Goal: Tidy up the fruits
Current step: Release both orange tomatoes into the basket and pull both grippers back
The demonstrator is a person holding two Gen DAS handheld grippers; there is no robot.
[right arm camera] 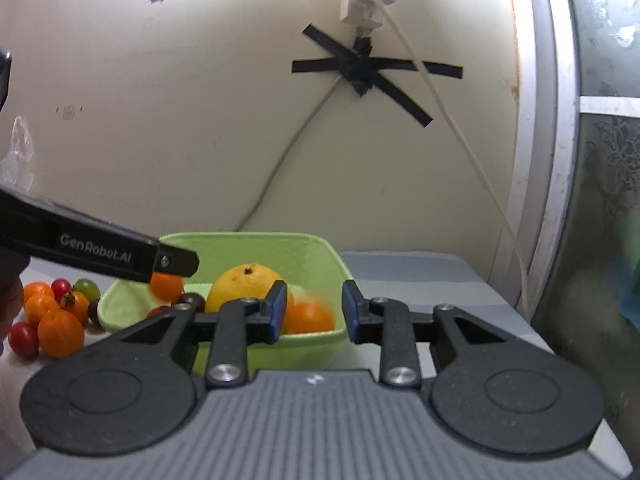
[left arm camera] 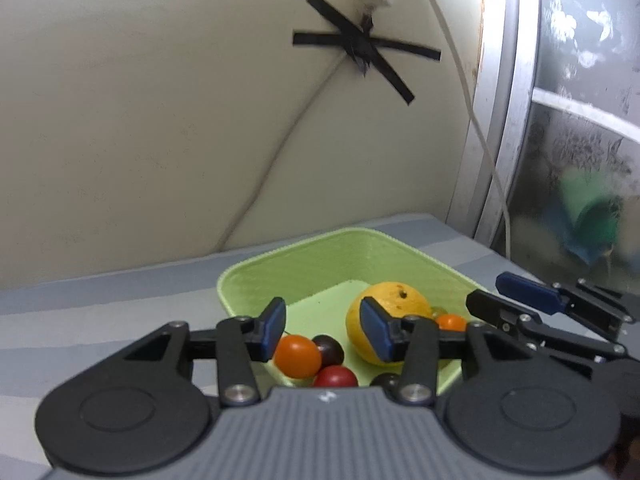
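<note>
A light green tray (left arm camera: 256, 276) (right arm camera: 320, 248) sits on the grey striped table. It holds a large yellow citrus (left arm camera: 396, 300) (right arm camera: 244, 284), an orange tomato (left arm camera: 298, 356), dark tomatoes (left arm camera: 330, 348) and a red one (left arm camera: 336, 376). My left gripper (left arm camera: 322, 334) is open and empty above the tray's near edge; it also shows in the right wrist view (right arm camera: 176, 260). My right gripper (right arm camera: 314, 312) is open and empty at the tray's right end, with a blurred orange fruit (right arm camera: 310, 316) just beyond its left pad. It also shows in the left wrist view (left arm camera: 504, 296).
A pile of oranges and small tomatoes (right arm camera: 52, 316) lies on the table left of the tray. A cream wall with a taped cable (right arm camera: 360, 68) stands close behind. A window frame (right arm camera: 560, 160) rises at the right, by the table's edge.
</note>
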